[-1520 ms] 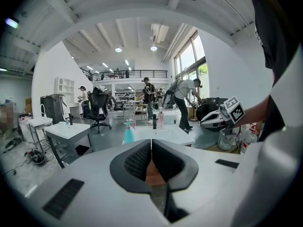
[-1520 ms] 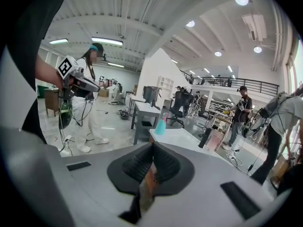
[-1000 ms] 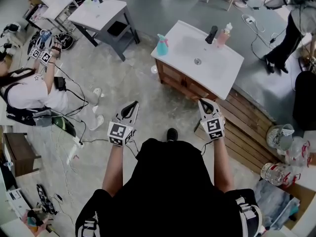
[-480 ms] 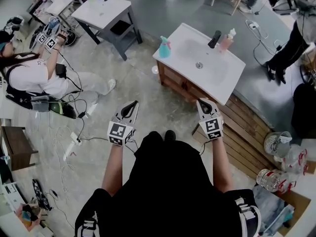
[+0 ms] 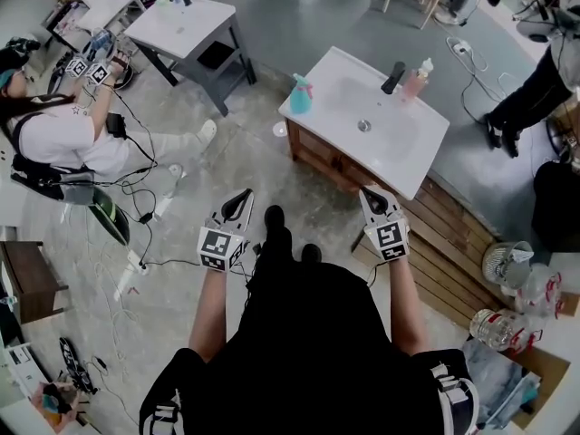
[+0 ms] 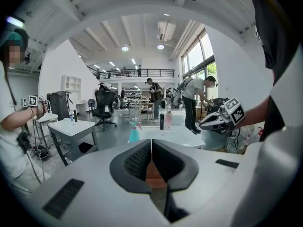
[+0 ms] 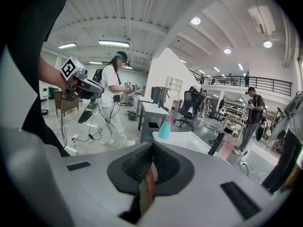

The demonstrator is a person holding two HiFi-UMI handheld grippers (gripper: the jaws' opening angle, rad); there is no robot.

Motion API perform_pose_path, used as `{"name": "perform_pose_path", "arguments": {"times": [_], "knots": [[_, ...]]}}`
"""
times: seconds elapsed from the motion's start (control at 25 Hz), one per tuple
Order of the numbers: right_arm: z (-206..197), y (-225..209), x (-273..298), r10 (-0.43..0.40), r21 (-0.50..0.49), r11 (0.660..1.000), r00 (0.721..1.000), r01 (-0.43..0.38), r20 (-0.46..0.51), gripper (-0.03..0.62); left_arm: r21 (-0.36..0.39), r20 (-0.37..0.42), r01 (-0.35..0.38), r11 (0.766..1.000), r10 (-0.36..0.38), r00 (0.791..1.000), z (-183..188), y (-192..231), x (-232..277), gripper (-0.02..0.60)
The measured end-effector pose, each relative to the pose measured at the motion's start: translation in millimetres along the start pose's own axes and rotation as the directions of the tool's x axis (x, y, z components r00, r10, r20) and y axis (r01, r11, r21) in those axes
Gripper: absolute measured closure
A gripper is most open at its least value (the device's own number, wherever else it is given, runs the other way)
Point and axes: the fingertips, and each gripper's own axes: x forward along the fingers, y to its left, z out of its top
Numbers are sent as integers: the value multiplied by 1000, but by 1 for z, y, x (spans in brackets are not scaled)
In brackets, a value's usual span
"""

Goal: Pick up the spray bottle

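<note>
- Head view: the person has taken a step. A black shoe (image 5: pixel 273 217) now reaches out ahead of the body between the two tools, where a moment ago it sat tucked close in.
- The teal spray bottle (image 5: pixel 300 94) stands upright at the near left corner of the white sink tabletop (image 5: pixel 410 158). It sits a little lower in the picture than a second ago, so I judge the gap is closing, though it is still well apart from both tools.
- The left tool (image 5: pixel 242 195) and right tool (image 5: pixel 372 192) are held out in front at much the same height as before, tips toward the tabletop, neither one near anything.
- Left gripper view: this tool's jaws are pressed together with nothing between them. The spray bottle (image 6: pixel 135 132) shows small and far off above them, at the near edge of the tabletop (image 6: pixel 185 137), with a dark dispenser (image 6: pixel 161 121) and a pink bottle (image 6: pixel 168 119) behind it.
- Right gripper view: these jaws are likewise squeezed shut and empty. The spray bottle (image 7: pixel 165 126) stands at the corner of the tabletop (image 7: pixel 190 143), slightly right of the jaw line.
- For the task, this is still the walk-in. Before a pick, a tool must get close to the bottle and spread its jaws.
</note>
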Motion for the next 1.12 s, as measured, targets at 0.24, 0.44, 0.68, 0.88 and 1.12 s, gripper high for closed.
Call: {"name": "perform_pose_path", "arguments": {"times": [0.24, 0.44, 0.68, 0.88, 1.12], "knots": [[16, -3, 39, 7, 30, 1000, 1000, -7, 2, 577, 4, -7, 31, 1000, -31, 999, 7, 39, 27, 555], [47, -13, 77, -42, 65, 997, 996, 37, 76, 173, 13, -16, 64, 998, -63, 998, 15, 75, 52, 555], [78, -31, 110, -76, 144, 988, 979, 49, 187, -4, 30, -17, 99, 995, -98, 995, 31, 119, 81, 555], [77, -39, 137, -106, 180, 980, 984, 79, 144, -4, 41, -19, 135, 990, -134, 991, 37, 147, 104, 555], [88, -42, 163, -132, 189, 976, 984, 109, 116, -4, 53, -19, 181, 982, -180, 983, 46, 178, 126, 555]]}}
